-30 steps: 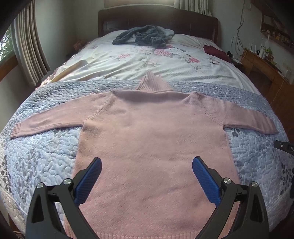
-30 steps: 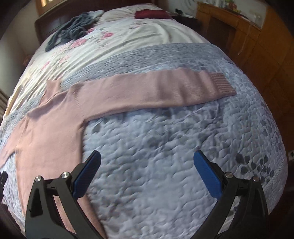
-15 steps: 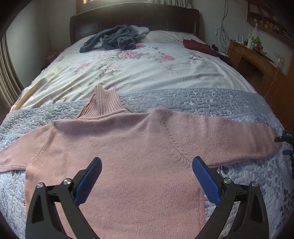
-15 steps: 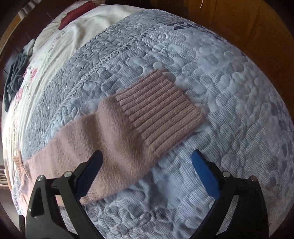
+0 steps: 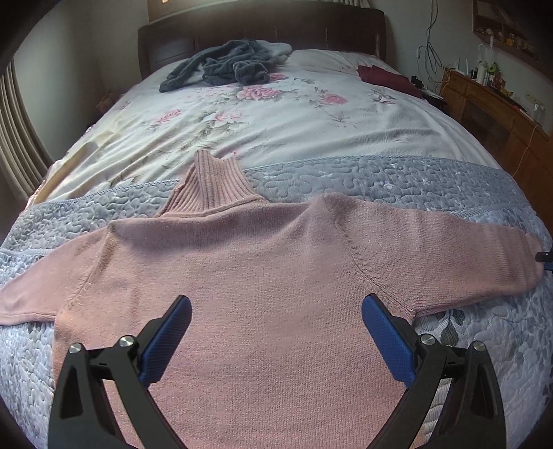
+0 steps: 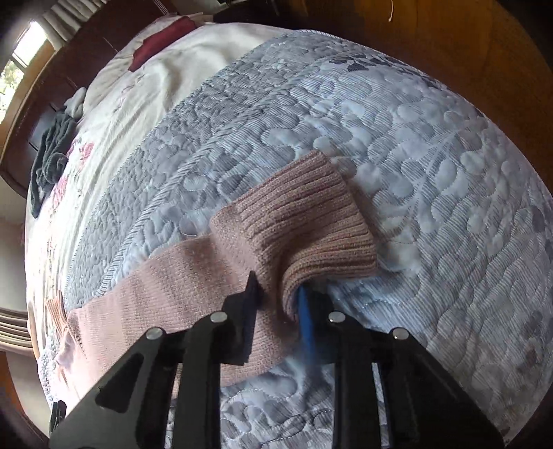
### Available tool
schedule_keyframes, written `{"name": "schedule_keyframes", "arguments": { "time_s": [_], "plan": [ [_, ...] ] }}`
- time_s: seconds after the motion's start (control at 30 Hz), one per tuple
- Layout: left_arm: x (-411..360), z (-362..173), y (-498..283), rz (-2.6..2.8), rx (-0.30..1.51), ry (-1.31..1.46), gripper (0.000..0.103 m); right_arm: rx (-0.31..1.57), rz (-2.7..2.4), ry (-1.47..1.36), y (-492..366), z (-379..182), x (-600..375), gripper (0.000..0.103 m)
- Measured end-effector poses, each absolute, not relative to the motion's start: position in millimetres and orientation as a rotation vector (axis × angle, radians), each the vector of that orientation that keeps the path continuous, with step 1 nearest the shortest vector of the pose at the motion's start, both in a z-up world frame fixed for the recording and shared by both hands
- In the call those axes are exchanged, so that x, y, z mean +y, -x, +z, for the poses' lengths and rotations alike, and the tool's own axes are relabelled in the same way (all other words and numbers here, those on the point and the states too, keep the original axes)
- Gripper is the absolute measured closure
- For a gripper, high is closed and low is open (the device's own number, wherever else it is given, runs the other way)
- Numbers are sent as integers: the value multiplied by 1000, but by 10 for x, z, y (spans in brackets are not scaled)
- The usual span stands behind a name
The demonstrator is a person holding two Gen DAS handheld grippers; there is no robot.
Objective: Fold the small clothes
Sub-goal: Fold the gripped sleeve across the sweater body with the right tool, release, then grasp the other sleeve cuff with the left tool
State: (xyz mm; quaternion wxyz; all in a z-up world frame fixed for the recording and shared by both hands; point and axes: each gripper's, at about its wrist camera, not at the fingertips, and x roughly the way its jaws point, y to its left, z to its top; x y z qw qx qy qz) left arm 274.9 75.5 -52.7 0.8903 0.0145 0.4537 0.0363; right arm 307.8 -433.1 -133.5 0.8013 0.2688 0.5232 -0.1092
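Note:
A pink turtleneck sweater (image 5: 262, 276) lies flat on the grey quilt (image 5: 397, 179), both sleeves spread out, its ribbed collar (image 5: 214, 186) toward the headboard. My left gripper (image 5: 276, 331) hovers open over the sweater's chest, nothing between its blue pads (image 5: 387, 338). In the right wrist view my right gripper (image 6: 280, 297) is shut on the sleeve (image 6: 166, 276) just behind its ribbed cuff (image 6: 304, 214), and the knit bunches up between the fingers. The cuff folds upward over the jaws.
A grey garment pile (image 5: 228, 65) and a dark red cloth (image 5: 383, 77) lie near the dark headboard (image 5: 262, 27) on a floral sheet (image 5: 269, 117). A wooden dresser (image 5: 497, 103) stands right of the bed. The quilt's edge drops away close to the right gripper.
My right gripper has come down over the cuff and shut on the sleeve. The left gripper drifted slightly forward over the chest, staying open.

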Motion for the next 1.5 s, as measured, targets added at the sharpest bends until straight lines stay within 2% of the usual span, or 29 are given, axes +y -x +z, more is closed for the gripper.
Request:
{"name": "schedule_keyframes", "arguments": {
  "time_s": [0.2,0.43,0.67,0.83,0.93,1.03,1.1,1.27,1.5],
  "plan": [
    [1125,-532,-2740,107,969,16,4,1048,-75,-556,-3032,-1037,-3759,83],
    [1397,-505,-2680,117,979,48,4,1026,205,-457,-3066,-755,-2475,84],
    [1561,-521,-2630,101,1004,98,4,1081,391,-356,-3113,-815,-1204,84],
    [1659,-501,-2634,96,1014,128,4,1154,410,-250,-3094,-1064,-607,84],
    [1674,-503,-2656,82,1027,142,4,1201,404,-225,-3092,-1234,-489,82],
    [1631,-533,-2691,47,1048,171,4,1256,423,-184,-3067,-1340,-435,74],
    [1566,-576,-2723,15,1069,197,4,1287,491,-158,-2978,-1322,-409,61],
    [1356,-775,-2802,-74,1142,281,4,1278,592,-187,-2586,-1138,-714,60],
    [887,-1096,-2946,-143,1232,351,4,1233,425,-206,-2283,-1086,-1442,58]
  ]
}}
